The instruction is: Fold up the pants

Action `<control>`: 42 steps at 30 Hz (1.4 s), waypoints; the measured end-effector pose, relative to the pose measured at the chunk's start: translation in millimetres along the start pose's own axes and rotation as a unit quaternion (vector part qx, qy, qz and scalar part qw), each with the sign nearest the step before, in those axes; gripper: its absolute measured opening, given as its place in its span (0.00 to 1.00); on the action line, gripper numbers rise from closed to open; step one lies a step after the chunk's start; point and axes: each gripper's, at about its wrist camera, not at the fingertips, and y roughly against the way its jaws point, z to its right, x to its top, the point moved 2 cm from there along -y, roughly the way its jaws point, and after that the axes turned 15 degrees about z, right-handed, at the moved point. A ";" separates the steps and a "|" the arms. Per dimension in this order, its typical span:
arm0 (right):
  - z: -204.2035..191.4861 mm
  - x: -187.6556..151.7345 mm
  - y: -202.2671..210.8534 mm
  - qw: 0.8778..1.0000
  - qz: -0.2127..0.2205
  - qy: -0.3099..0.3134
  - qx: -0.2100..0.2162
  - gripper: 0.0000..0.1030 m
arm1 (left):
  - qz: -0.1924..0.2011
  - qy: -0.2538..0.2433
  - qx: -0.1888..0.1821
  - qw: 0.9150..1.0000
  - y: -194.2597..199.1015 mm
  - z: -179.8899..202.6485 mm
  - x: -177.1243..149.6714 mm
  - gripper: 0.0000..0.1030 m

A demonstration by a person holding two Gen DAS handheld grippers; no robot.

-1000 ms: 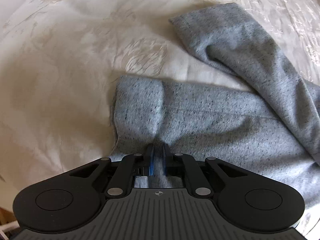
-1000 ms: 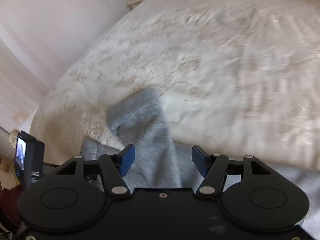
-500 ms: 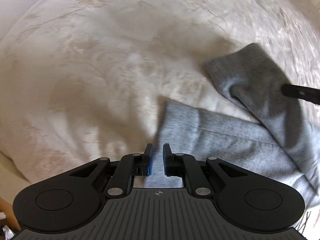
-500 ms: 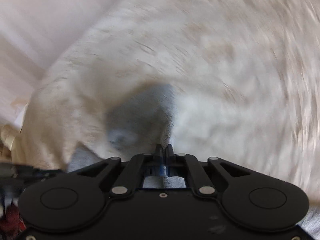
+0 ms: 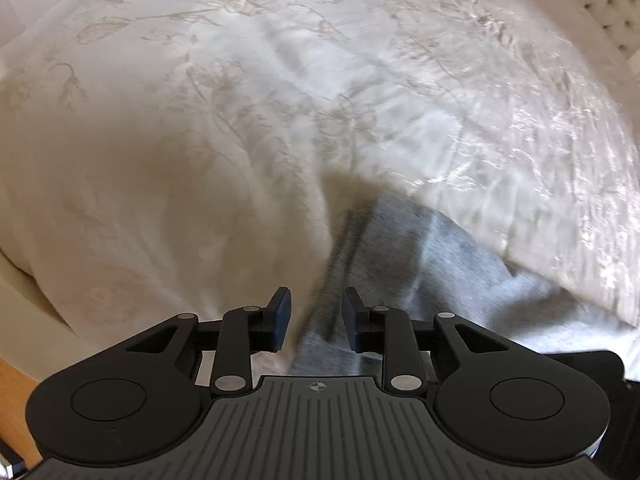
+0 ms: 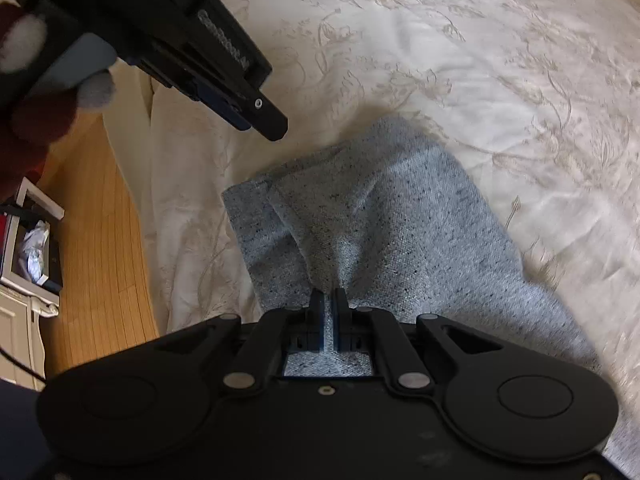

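The right gripper [image 6: 329,300] pinches a raised ridge of the grey pants [image 6: 384,216], its jaws closed on the cloth; the pants lie on a cream embroidered bedspread [image 6: 460,60]; the left gripper [image 6: 264,120] hangs above the bedspread's edge, upper left; wooden floor [image 6: 96,240] shows beside the bed.

The pants [image 6: 384,216] lie on the bedspread [image 6: 480,60], floor [image 6: 100,220] to its left.
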 end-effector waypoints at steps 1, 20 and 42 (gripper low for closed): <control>2.1 1.5 1.3 1.000 0.004 -0.009 -0.002 0.06 | -0.001 0.003 -0.004 1.000 0.2 1.2 -1.7 0.26; -7.7 11.7 13.9 0.999 0.037 -0.013 -0.006 0.06 | -0.076 0.089 -0.059 0.991 -33.8 21.6 -38.1 0.44; 27.3 -93.8 107.0 0.978 -0.009 -0.078 -0.195 0.37 | -0.075 0.106 -0.057 0.990 -48.6 31.1 -39.5 0.52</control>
